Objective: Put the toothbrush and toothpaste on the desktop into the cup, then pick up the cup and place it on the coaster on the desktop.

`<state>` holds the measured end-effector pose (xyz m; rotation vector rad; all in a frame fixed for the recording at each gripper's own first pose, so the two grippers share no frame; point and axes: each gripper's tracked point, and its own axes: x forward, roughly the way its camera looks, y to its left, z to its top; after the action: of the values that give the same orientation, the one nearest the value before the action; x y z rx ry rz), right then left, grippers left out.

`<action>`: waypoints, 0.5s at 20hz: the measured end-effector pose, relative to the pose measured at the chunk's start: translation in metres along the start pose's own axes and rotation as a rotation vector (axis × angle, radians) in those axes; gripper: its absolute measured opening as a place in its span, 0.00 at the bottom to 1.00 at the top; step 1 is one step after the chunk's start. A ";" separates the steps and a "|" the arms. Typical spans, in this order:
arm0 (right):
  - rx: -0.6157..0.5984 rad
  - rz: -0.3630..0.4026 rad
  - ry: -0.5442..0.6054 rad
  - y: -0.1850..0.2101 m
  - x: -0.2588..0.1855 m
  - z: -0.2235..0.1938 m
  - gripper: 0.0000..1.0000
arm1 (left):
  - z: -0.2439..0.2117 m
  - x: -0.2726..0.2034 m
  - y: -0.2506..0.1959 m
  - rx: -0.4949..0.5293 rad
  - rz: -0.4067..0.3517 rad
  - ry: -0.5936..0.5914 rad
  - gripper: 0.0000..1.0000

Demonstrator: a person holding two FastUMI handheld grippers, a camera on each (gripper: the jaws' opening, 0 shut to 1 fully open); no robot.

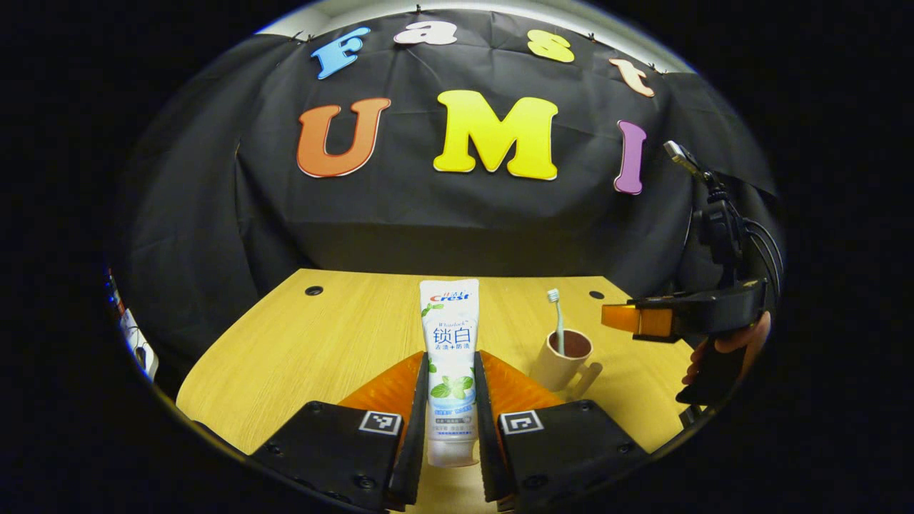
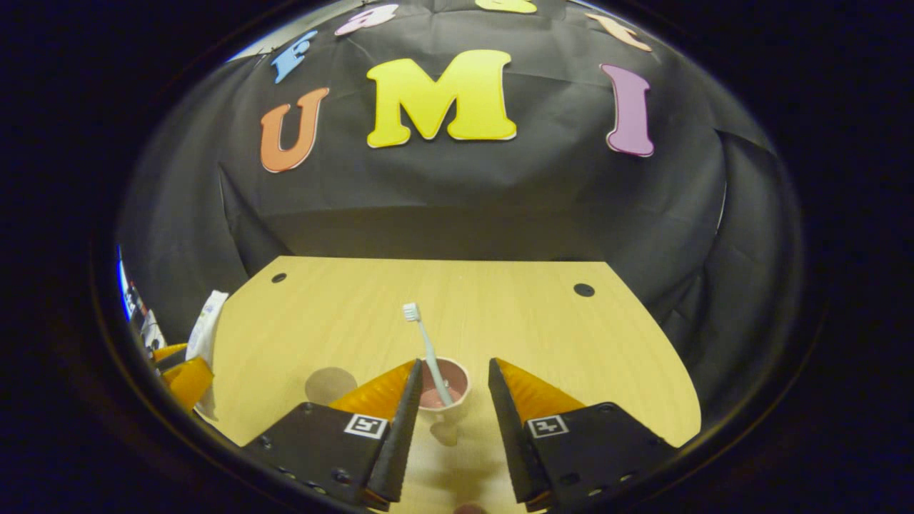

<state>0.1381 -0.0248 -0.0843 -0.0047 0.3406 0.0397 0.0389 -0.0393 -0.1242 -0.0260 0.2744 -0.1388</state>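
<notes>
My left gripper [image 1: 451, 389] clenched the toothpaste [image 1: 450, 357]; right gripper [image 2: 453, 389] hung released. The cup [image 1: 560, 360] sat at two o'clock; I judged lowering the tube upright beside the toothbrush [image 1: 555, 321] best.

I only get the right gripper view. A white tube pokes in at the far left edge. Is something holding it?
Observer: Yes. In the left gripper view the left gripper is shut on the toothpaste, which stands upright between its fingers.
Operator: And what carries my own gripper?
Observer: A person's hand grips the right gripper from behind.
Operator: Is it resting on the table?
Observer: No. Seen from the side, it hangs in the air, off the table, beside the cup.
</notes>
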 end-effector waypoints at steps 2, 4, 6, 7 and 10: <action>0.003 -0.014 0.007 -0.015 -0.018 -0.008 0.67 | 0.008 0.015 -0.018 -0.006 -0.025 -0.034 0.36; 0.005 -0.038 0.022 -0.035 -0.032 -0.022 0.76 | 0.013 0.036 -0.040 -0.008 -0.066 -0.062 0.36; 0.009 -0.075 0.041 -0.059 -0.045 -0.037 0.79 | 0.019 0.056 -0.062 -0.011 -0.101 -0.101 0.36; 0.016 -0.090 0.053 -0.071 -0.049 -0.045 0.81 | 0.022 0.066 -0.074 -0.008 -0.118 -0.126 0.36; 0.027 -0.133 0.109 -0.104 -0.061 -0.077 0.83 | 0.029 0.095 -0.107 0.037 -0.145 -0.214 0.36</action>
<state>0.0592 -0.1315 -0.1365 -0.0030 0.4495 -0.0974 0.1235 -0.1580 -0.1174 -0.0240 0.0563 -0.2831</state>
